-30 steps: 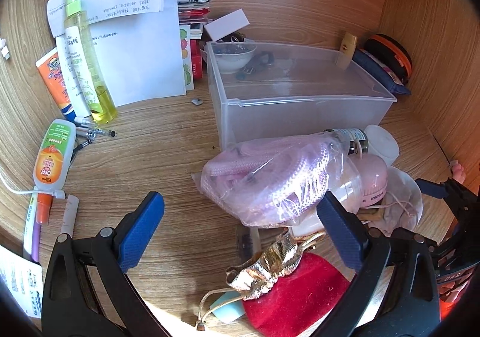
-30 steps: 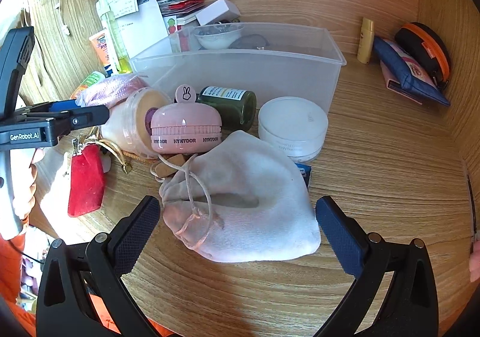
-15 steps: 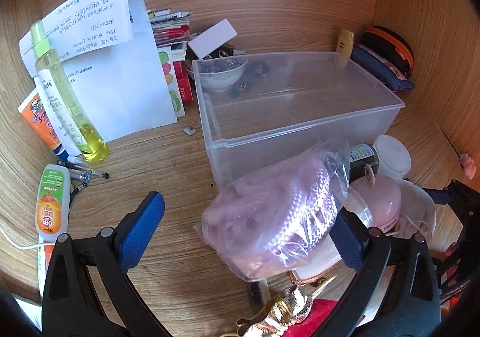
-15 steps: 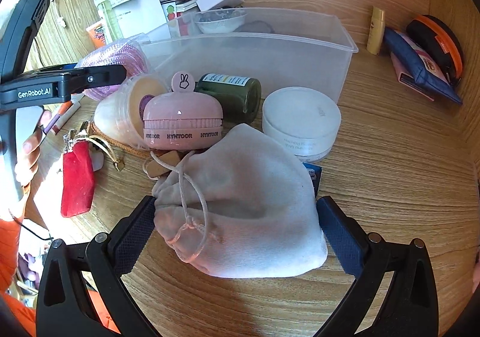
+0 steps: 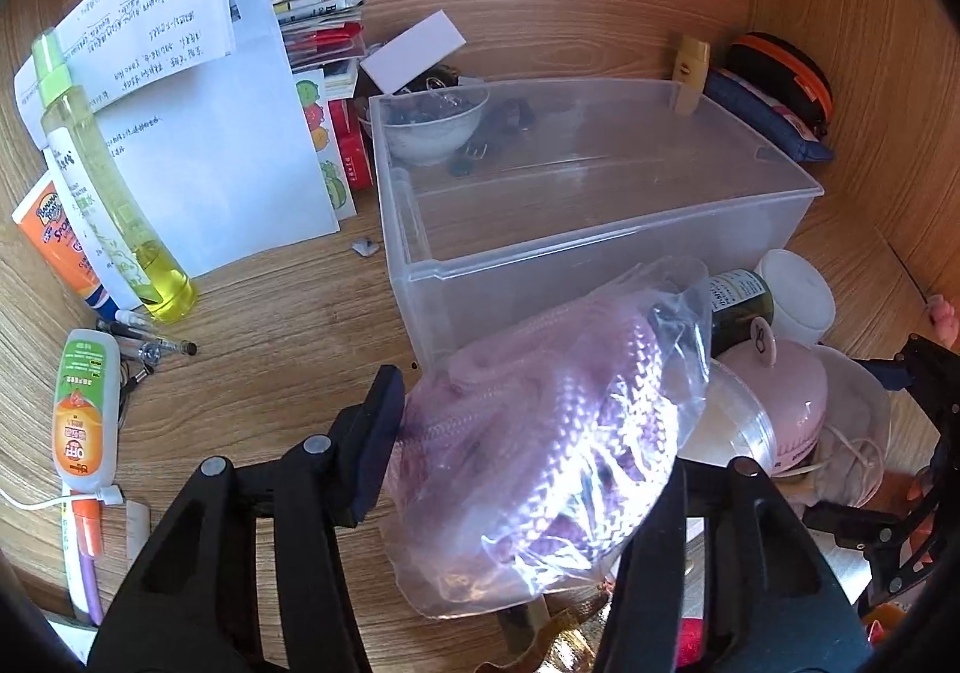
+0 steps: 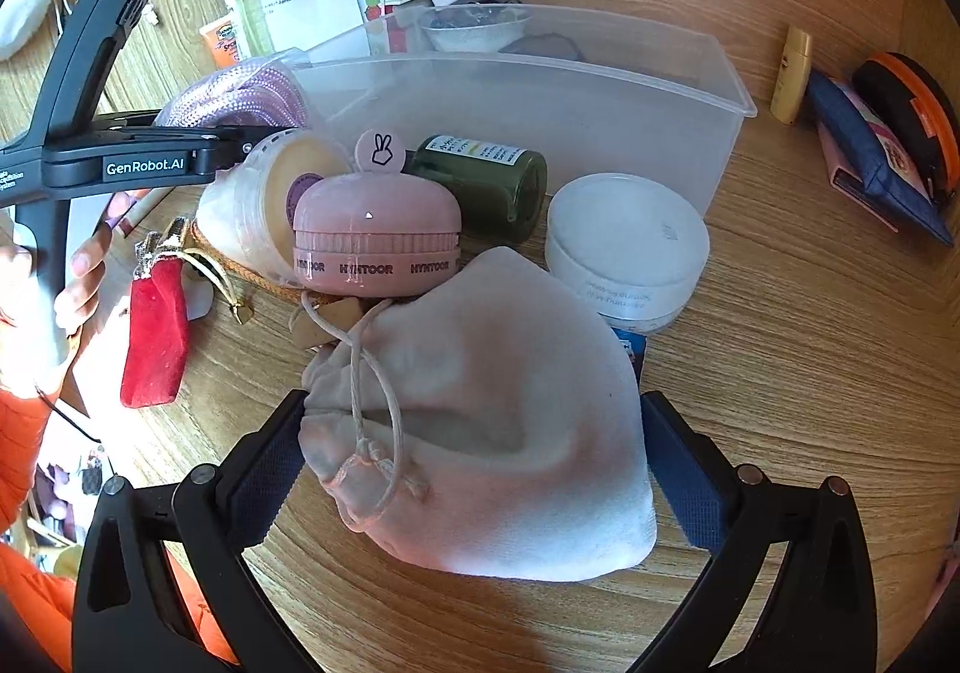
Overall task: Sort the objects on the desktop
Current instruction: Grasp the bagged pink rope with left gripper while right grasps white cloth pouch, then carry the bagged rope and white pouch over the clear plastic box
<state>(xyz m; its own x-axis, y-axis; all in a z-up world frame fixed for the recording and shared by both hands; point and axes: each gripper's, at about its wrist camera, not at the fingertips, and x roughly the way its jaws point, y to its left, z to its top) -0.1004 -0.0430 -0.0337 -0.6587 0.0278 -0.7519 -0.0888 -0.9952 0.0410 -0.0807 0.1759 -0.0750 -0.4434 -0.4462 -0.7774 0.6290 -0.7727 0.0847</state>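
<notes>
far left on the wooden surface [image 5: 252, 325] lie an orange-labelled bottle [image 5: 81, 415] and some pens, with a tall yellow spray bottle [image 5: 108, 175] and an orange tube [image 5: 57, 241] leaning against a folded white sheet [image 5: 228, 133]. next over, the left gripper [image 5: 528, 469] has its jaws clamped on a clear plastic bag of pink rope [image 5: 552, 433], held up off the surface just in front of the near wall of the clear storage bin [image 5: 600, 253]; a white bowl [image 5: 435, 127] sits beyond the bin's far left corner. right of the bag lie a pink round case [image 6: 378, 235], a dark green bottle [image 6: 486, 181] on its side and a white round jar [image 6: 624, 247], all just in front of the bin, with a red pouch [image 6: 156, 337] at the left. the right gripper [image 6: 474, 469] has its jaws either side of a white drawstring pouch [image 6: 498, 451] resting on the surface, both pads touching its sides. far right, a small yellow tube [image 6: 792, 73], a blue pouch [image 6: 876, 163] and an orange-trimmed black case [image 6: 912, 115] rest by the wall
</notes>
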